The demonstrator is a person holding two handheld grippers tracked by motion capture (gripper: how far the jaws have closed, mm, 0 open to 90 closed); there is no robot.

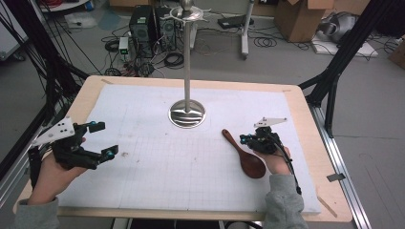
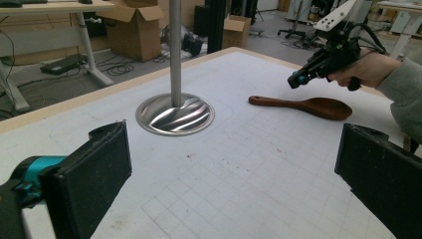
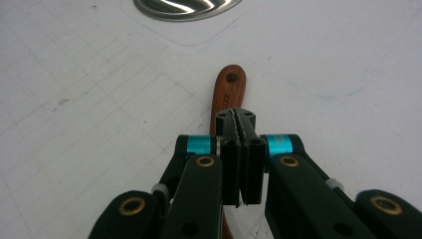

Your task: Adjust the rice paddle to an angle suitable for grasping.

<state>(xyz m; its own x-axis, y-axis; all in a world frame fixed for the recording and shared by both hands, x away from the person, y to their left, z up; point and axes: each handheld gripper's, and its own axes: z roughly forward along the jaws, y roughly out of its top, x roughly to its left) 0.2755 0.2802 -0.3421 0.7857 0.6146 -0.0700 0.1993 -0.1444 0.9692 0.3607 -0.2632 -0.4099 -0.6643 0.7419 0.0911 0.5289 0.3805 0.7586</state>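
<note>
While the left gripper [image 1: 102, 140] hangs wide open over the table's [image 1: 305, 102] left edge, the right gripper [image 3: 236, 119] sits pressed shut above the wooden spoon [image 1: 244, 154], seemingly not holding it. That spoon lies flat toward the right edge, unlifted; farther back, the metal stand [image 1: 187, 113] waits bare.

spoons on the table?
1. The wooden spoon lies flat on the white mat, right of the metal stand base, just under the right tool.
</note>
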